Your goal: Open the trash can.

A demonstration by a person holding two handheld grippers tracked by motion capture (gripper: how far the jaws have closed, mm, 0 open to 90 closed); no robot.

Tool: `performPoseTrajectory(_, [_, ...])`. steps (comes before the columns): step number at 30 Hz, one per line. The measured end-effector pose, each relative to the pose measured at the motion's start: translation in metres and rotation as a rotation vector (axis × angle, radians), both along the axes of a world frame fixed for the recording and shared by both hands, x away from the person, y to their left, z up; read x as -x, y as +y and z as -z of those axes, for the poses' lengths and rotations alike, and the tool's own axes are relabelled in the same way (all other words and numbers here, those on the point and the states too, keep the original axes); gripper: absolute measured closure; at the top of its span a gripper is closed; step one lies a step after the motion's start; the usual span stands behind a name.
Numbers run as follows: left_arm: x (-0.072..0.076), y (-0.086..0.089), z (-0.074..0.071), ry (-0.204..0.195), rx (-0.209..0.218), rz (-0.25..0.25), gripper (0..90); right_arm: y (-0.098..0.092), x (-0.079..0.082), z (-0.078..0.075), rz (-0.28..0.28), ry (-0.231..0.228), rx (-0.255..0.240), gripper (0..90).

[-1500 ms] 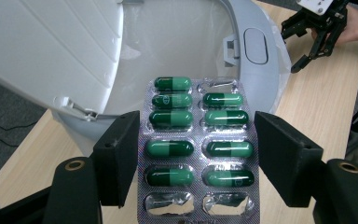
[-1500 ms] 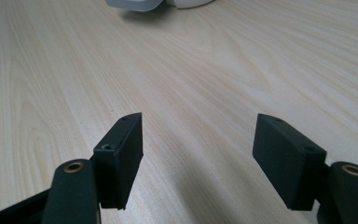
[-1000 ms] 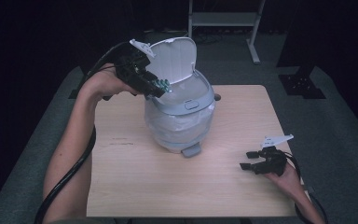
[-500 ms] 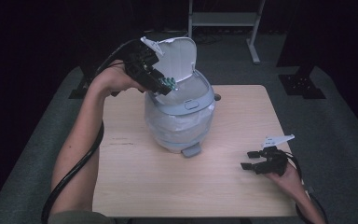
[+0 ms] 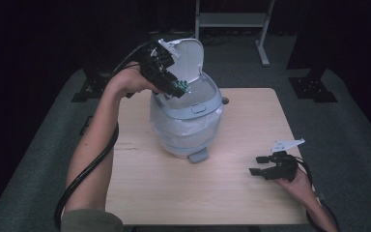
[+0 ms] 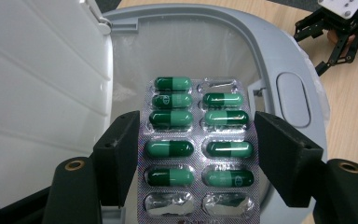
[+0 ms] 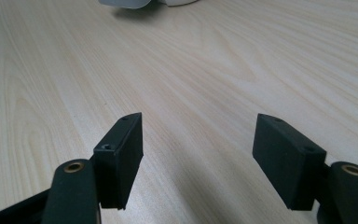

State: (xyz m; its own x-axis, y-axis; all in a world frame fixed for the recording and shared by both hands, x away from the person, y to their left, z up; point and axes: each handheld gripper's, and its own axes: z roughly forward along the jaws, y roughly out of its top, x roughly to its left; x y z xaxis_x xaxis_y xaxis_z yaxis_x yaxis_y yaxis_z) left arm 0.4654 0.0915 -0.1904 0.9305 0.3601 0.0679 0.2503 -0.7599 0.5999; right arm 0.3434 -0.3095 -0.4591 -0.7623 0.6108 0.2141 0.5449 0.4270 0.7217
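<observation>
A silver blister pack of green capsules (image 6: 198,149) is clamped across its width by my left gripper (image 6: 198,133), which is shut on it. In the high view the left gripper (image 5: 175,86) holds the pack (image 5: 182,87) over the mouth of a pale grey bin (image 5: 188,121). The bin's white lid (image 5: 189,58) stands up behind the gripper, and a white liner shows inside. My right gripper (image 5: 257,166) rests low at the table's front right, open with nothing between its jaws (image 7: 198,140).
The bin stands mid-table on a light wooden table (image 5: 140,193), with a small pedal (image 5: 197,155) at its front. A metal stand (image 5: 232,19) is on the dark floor behind the table. The right gripper (image 6: 340,28) shows far off in the left gripper view.
My left hand has carried the blister pack rightward, from the bin's left rim to over its open mouth. The right gripper has stayed still.
</observation>
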Motion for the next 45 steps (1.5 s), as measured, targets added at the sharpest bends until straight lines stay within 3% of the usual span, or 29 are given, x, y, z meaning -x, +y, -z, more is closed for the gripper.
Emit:
performPoseTrajectory(2, [-0.001,-0.002,0.000,-0.003,-0.003,0.000,33.2,0.000,0.000,0.000,0.000,0.000,-0.001,32.1])
performPoseTrajectory(3, [-0.003,-0.005,0.000,-0.024,0.001,-0.006,32.5,-0.001,0.000,0.000,0.002,0.002,-0.003,32.1])
performPoseTrajectory(4, [-0.003,-0.007,-0.001,-0.032,0.006,-0.015,27.7,-0.001,0.000,0.000,0.002,0.001,-0.003,32.1])
performPoseTrajectory(8, [-0.003,-0.009,0.000,-0.032,0.017,-0.009,25.6,-0.001,0.000,0.000,0.001,0.001,-0.002,32.1])
performPoseTrajectory(15, [0.004,0.002,0.004,-0.025,0.028,-0.047,20.2,0.001,0.000,0.000,-0.004,0.002,0.000,32.1])
performPoseTrajectory(22, [0.012,0.011,0.003,-0.027,0.033,-0.053,20.2,0.004,0.000,0.002,-0.014,0.002,0.007,32.1])
performPoseTrajectory(25, [0.014,0.019,0.003,-0.007,0.048,-0.071,20.8,0.005,0.000,0.002,-0.016,0.008,0.006,32.1])
performPoseTrajectory(30, [0.015,0.028,0.003,0.010,0.058,-0.057,27.6,0.006,-0.001,0.003,-0.026,0.007,0.012,32.1])
performPoseTrajectory(31, [0.017,0.032,0.003,0.023,0.068,-0.043,33.3,0.007,-0.001,0.004,-0.026,0.011,0.012,32.1])
performPoseTrajectory(37, [0.018,0.044,0.001,0.041,0.082,-0.023,46.0,0.006,-0.002,0.004,-0.022,0.011,0.008,32.1])
performPoseTrajectory(45, [0.020,0.061,0.002,0.055,0.113,-0.031,58.9,0.004,-0.002,0.004,-0.015,0.010,0.003,32.0])
